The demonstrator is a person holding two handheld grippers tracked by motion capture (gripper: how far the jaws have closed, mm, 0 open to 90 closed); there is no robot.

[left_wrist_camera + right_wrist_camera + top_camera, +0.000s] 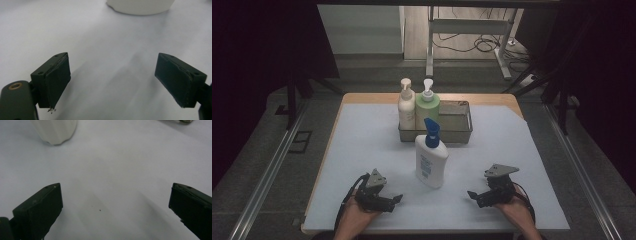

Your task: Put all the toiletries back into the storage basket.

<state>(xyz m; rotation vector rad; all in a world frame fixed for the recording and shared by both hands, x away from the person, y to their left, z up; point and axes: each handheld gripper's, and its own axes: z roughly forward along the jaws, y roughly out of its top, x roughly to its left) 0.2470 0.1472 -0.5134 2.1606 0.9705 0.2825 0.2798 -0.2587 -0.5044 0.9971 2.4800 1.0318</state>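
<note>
Both the left gripper (397,199) and right gripper (471,194) rest wide and empty flanking the blue-capped bottle (431,159), probably poised to grasp it.

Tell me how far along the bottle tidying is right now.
Two pump bottles, cream and green, already stand in the metal basket. Nothing is in hand: the left claw and right claw are both open and empty. The blue-capped bottle stands on the mat between them, likely next to go in.
</note>
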